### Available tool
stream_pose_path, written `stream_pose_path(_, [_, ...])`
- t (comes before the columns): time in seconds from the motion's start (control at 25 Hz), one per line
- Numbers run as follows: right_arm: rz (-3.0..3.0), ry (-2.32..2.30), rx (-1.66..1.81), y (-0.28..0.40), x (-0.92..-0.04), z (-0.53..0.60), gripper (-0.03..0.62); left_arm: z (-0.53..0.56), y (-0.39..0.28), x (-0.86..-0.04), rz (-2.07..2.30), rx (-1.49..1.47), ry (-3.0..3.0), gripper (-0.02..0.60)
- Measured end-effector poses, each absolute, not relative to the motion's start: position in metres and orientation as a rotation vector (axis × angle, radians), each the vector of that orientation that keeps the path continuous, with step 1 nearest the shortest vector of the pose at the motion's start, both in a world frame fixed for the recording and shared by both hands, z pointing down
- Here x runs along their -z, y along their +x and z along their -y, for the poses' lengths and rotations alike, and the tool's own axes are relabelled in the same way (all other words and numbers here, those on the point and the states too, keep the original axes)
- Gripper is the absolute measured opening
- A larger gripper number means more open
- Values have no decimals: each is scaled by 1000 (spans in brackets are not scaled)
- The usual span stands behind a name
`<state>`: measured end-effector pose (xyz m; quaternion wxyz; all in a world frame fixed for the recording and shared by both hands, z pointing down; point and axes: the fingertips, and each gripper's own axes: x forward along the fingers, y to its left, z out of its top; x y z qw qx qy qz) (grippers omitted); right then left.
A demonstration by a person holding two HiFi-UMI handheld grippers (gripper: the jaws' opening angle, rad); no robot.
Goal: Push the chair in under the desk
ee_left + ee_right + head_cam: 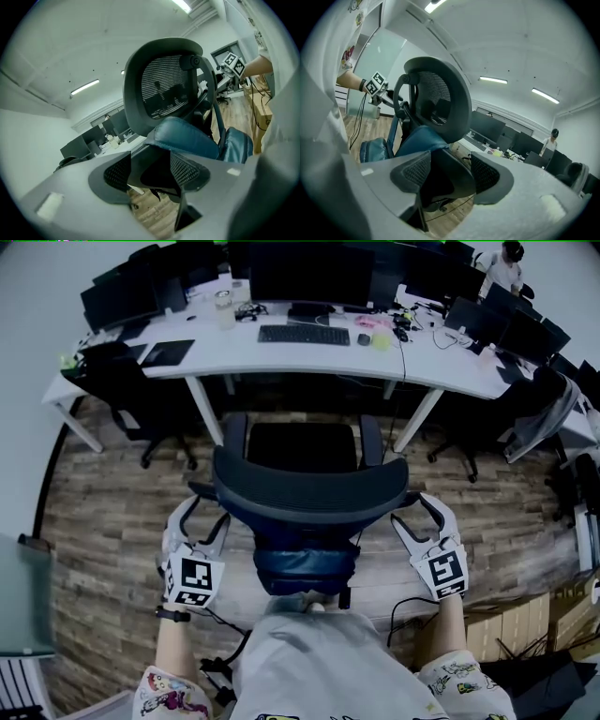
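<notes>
Pushing target: chair [309,486] on wood floor, backrest toward person, seat front pointing at desk [281,360]; seat front near desk edge, judged not tucked in yet.
left gripper [202,517]: jaws spread, left armrest [201,491] between them, pads look off it.
right gripper [419,517]: jaws spread, right armrest [412,495] between them, no squeeze seen.
Key relation: desk straight ahead of both grippers, beyond chair; push line runs back-to-front through seat, into gap between desk legs.
Nearer hand: neither, both level at chair's flanks.
Judged need: even shove from both sides, else chair likely swivels.
</notes>
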<state>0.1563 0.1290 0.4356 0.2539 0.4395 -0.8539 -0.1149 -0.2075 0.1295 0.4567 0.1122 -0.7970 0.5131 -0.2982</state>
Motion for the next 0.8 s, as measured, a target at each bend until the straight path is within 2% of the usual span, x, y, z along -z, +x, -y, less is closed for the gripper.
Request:
stream_pose_path(0.2, [2256,1170,302,165,-452,-117,267,-117,-215,-465,-1438,889,-2336,273])
stream_pose_path(0.36, [2246,1169,301,167,-455,-113,281,-114,-224,-465,-1408,938,-2250,235])
stream_pose_path(0.44, [2258,1167,288,166,-455,-111,286,-108,-232,-465,-1439,943,-2240,285])
stream_pose_path(0.8, [2252,1109,308,162,-456,-109,286,-91,-235,-472,-1350,978,-2247,282])
